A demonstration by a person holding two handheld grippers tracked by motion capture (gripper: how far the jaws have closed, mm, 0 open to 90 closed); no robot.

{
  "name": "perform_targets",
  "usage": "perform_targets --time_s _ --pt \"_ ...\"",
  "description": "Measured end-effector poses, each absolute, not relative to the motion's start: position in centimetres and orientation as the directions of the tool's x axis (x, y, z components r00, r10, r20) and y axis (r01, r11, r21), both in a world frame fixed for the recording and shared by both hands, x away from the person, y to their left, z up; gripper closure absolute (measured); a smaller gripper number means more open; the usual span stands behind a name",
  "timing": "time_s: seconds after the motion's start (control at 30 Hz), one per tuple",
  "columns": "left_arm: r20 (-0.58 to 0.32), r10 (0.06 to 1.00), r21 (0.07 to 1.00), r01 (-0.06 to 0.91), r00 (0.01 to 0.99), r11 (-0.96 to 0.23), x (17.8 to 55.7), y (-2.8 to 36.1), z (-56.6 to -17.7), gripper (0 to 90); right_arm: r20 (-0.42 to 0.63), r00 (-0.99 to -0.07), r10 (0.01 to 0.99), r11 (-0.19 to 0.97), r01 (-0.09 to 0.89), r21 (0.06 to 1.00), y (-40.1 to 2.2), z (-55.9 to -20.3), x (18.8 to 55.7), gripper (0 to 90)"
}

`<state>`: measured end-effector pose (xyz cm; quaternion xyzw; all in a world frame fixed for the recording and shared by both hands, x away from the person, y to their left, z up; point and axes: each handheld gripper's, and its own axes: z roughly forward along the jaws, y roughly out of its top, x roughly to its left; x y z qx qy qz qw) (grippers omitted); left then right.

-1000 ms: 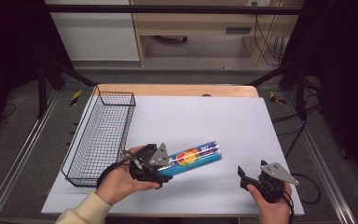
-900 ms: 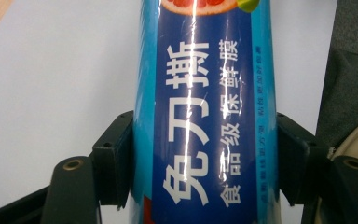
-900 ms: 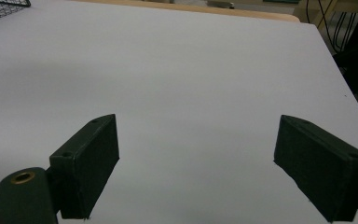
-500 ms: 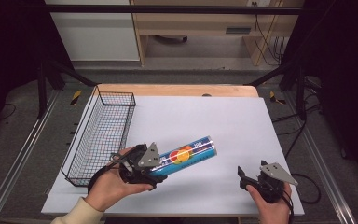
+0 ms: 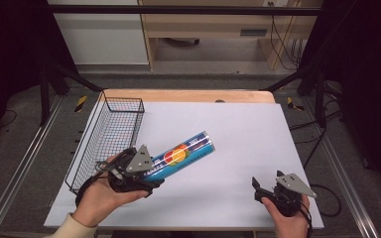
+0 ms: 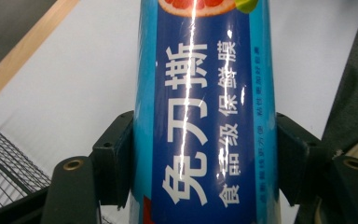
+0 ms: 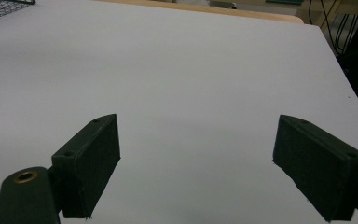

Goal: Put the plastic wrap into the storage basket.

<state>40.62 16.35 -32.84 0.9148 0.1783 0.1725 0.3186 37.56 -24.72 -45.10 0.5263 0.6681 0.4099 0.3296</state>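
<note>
Two grippers sit low in the high view, and only one of them carries anything. My left gripper (image 5: 146, 173), at the lower left of that frame, is clamped on a blue cling-film tube (image 5: 183, 153). I see the grip best in the left gripper view, where the tube (image 6: 205, 116) runs straight up the middle of the frame and a black pad presses flat against each side of it. White characters run along its dark blue label, and a slice of orange fruit shows at the very top edge. From above, the tube slants from the gripper up toward the centre of the frame, its far end raised and pointing to the upper right, with a red and orange disc printed near its middle.

A black wire basket (image 5: 110, 139) stands along the left edge of the white sheet (image 5: 238, 124), just beside my left hand (image 5: 101, 196); a corner of its mesh (image 6: 4, 168) shows at the lower left of the left gripper view.

My right gripper (image 5: 259, 191) rests at the lower right of the high view, well apart from the tube. In the right gripper view its two dark jaws stand wide, with only bare white sheet (image 7: 191, 84) between them.
</note>
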Motion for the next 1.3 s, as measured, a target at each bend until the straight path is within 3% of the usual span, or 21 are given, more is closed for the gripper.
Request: perform_targets --time_s 1.3 --pt "0.189 0.611 0.684 0.344 0.769 -0.643 38.3 21.8 -31.2 32.2 -0.016 -0.243 0.970 0.120 0.417 0.901 -24.4 -44.8 36.9 16.6"
